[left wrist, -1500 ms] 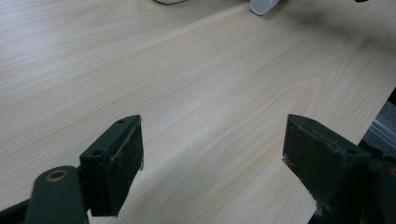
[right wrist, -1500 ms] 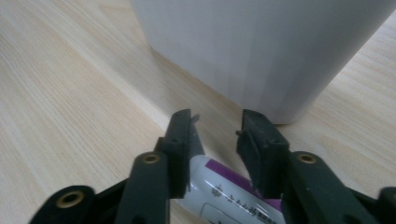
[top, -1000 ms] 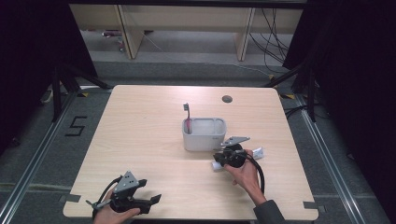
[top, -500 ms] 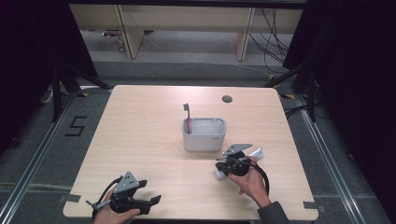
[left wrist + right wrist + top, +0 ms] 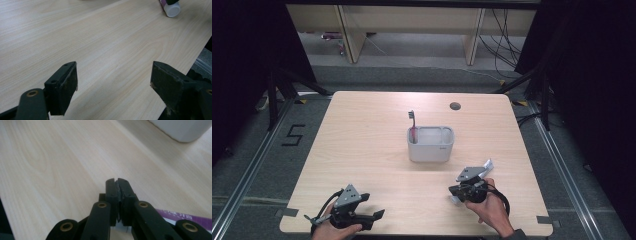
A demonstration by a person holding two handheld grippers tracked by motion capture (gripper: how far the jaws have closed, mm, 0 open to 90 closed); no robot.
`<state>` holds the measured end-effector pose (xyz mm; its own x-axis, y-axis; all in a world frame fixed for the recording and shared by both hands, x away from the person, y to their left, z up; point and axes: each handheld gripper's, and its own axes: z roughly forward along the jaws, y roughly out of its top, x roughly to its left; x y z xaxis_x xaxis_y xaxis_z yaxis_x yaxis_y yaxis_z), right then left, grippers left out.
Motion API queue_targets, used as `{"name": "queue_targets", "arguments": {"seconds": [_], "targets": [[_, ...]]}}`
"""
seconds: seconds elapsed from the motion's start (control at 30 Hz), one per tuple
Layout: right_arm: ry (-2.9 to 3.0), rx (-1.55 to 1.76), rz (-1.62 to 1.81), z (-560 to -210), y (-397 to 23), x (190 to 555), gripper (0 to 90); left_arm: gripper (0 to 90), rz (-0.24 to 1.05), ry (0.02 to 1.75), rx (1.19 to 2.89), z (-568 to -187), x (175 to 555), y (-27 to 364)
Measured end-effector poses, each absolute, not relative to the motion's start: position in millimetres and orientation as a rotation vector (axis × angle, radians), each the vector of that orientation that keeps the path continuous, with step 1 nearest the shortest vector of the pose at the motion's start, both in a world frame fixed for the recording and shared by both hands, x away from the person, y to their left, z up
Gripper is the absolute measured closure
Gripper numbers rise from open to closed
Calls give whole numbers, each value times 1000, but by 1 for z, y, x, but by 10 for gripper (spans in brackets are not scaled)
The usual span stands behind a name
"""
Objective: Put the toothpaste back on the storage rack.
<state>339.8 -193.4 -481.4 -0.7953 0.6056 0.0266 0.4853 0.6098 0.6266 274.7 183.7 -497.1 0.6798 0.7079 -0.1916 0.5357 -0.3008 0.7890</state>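
Note:
A white holder (image 5: pixel 430 146) stands mid-table with a dark-headed red toothbrush (image 5: pixel 412 124) upright in its left compartment. A hand holds my right gripper (image 5: pixel 453 191) near the front right, pointing left; its jaws (image 5: pixel 117 181) are pressed together with nothing visible between the tips. A purple tube with a white cap (image 5: pixel 455 200) lies just beneath them, its purple body (image 5: pixel 175 216) showing under the fingers. Whether it is pinched I cannot tell. My left gripper (image 5: pixel 373 207) rests at the front left, jaws wide apart (image 5: pixel 113 72) over bare wood. The tube's cap (image 5: pixel 172 8) appears far off.
The wooden table (image 5: pixel 362 130) has a round cable hole (image 5: pixel 455 106) at the back right. The holder's corner (image 5: pixel 182 127) is ahead of the right gripper. Black frames and shelving stand beyond the table; the floor drops away on all sides.
The right hand has drawn its gripper away from the holder toward the table's near edge, and the tube's cap has stayed under its jaws. The left gripper has not moved.

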Motion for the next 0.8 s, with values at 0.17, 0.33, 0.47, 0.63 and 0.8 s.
{"name": "queue_targets", "arguments": {"seconds": [0.17, 0.33, 0.47, 0.63, 0.8], "targets": [[2666, 921, 934, -481, -203, 327, 879, 213, 244, 945, 2016, -496, 275, 185], [2667, 924, 923, -480, -213, 317, 878, 215, 239, 957, 1985, -497, 274, 184], [2677, 901, 901, -479, -222, 310, 878, 215, 235, 957, 1984, -497, 274, 184], [2661, 900, 911, -480, -232, 304, 878, 214, 243, 967, 1987, -497, 274, 183], [2653, 938, 897, -478, -242, 298, 878, 215, 248, 964, 1997, -497, 275, 185]]}}
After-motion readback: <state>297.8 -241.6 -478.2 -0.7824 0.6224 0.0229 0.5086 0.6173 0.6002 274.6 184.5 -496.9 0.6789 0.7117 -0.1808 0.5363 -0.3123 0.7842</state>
